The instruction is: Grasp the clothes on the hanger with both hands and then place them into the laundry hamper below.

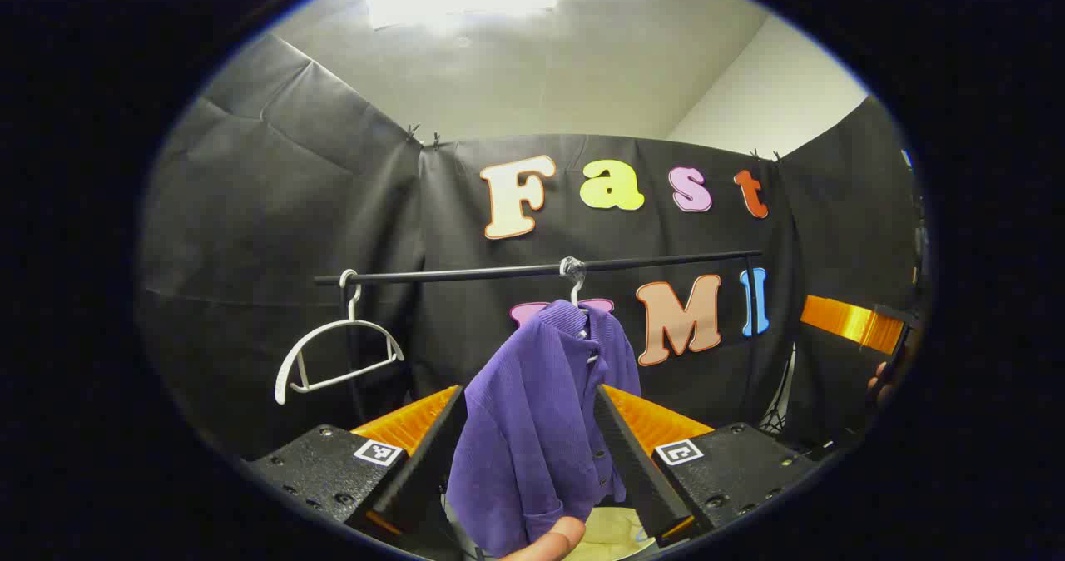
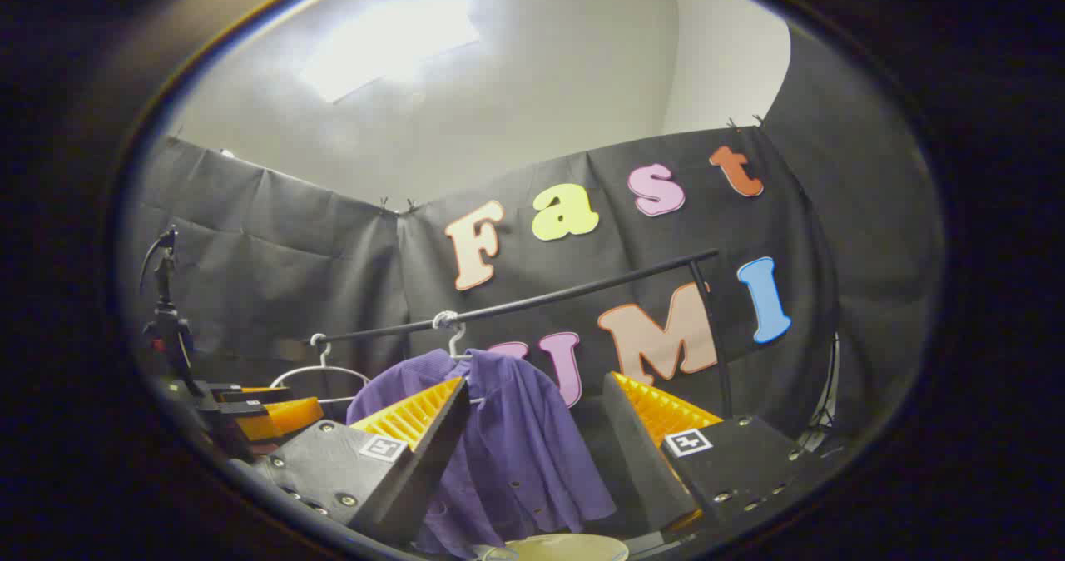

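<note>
Taking the black rail as the landmark and reading from its left end: an empty white hanger hangs there with nothing on it, so it needs no attention. Further along, about the middle of the rail, the purple shirt hangs from a second hanger, draping straight down below the bar, buttons running down its front. In the left gripper view the left gripper is raised in front of that shirt with its jaws spread wide, the cloth showing in the gap between them but, as far as can be judged, not yet pressed by either finger. In the right gripper view the right gripper is likewise spread, aimed at the same shirt from a little to the right and lower, the rail slanting above it. The step in hand looks like the approach for the two-handed grasp. To do it well, each gripper should probably go in near a shoulder just under the rail, one on each side of the hook, and close on a good fold of fabric instead of a loose edge; then lift slightly so the collar clears the hanger before lowering. A pale rim below the shirt may be the hamper; too little shows to be sure.
</note>
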`<action>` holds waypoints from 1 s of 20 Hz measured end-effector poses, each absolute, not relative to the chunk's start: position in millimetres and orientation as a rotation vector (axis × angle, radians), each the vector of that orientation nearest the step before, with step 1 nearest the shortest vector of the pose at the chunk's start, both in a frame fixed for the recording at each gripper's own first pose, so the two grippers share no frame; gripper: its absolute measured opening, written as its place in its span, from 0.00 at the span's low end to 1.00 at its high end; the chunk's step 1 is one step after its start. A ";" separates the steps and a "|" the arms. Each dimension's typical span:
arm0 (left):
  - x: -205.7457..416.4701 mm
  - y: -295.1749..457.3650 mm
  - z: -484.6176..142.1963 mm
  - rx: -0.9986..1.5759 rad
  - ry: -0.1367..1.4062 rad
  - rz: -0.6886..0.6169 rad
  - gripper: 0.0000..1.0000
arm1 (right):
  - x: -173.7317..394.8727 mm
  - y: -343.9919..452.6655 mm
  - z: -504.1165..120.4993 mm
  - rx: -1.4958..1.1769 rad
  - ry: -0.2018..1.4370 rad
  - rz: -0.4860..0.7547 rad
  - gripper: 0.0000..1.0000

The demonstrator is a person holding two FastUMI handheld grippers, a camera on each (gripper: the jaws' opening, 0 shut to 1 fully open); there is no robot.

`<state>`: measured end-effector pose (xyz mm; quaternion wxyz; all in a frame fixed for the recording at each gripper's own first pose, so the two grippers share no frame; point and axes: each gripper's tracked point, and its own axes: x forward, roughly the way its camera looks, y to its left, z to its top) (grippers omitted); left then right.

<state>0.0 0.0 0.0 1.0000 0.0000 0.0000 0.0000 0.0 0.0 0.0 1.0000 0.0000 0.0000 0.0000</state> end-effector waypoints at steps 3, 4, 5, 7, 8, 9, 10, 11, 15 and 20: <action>4.0 -1.8 -1.2 -0.004 0.012 0.006 0.91 | -0.7 -4.0 -7.3 -0.046 0.025 -0.012 0.99; 4.8 -3.0 -2.4 -0.002 0.021 0.004 0.92 | 0.3 -3.0 -10.8 -0.064 0.035 -0.012 0.96; 7.4 -5.0 -4.6 -0.003 0.028 -0.001 0.91 | 0.7 1.6 -12.5 -0.076 0.042 0.000 0.96; 9.5 -4.5 -6.9 -0.008 0.042 0.003 0.92 | 4.8 8.1 -19.8 -0.091 0.064 0.020 0.94; 9.8 -2.7 -6.0 -0.007 0.040 0.010 0.92 | 6.3 9.0 -22.8 -0.100 0.078 0.022 0.96; 10.2 -2.0 -4.4 -0.005 0.033 0.015 0.92 | 6.1 9.5 -26.8 -0.113 0.089 0.024 0.96; 10.1 -3.6 -3.8 -0.008 0.031 0.010 0.92 | 6.3 11.9 -29.5 -0.126 0.098 0.032 0.96; 9.7 -7.3 -4.5 -0.012 0.033 0.000 0.92 | 7.0 14.9 -32.3 -0.135 0.105 0.040 0.99; 14.5 -10.0 -6.1 -0.022 0.037 -0.005 0.92 | 11.6 13.6 -41.9 -0.154 0.132 0.033 0.96; 29.8 -20.2 -28.3 -0.029 0.066 0.007 0.91 | 21.6 10.9 -47.8 -0.100 0.132 0.031 0.96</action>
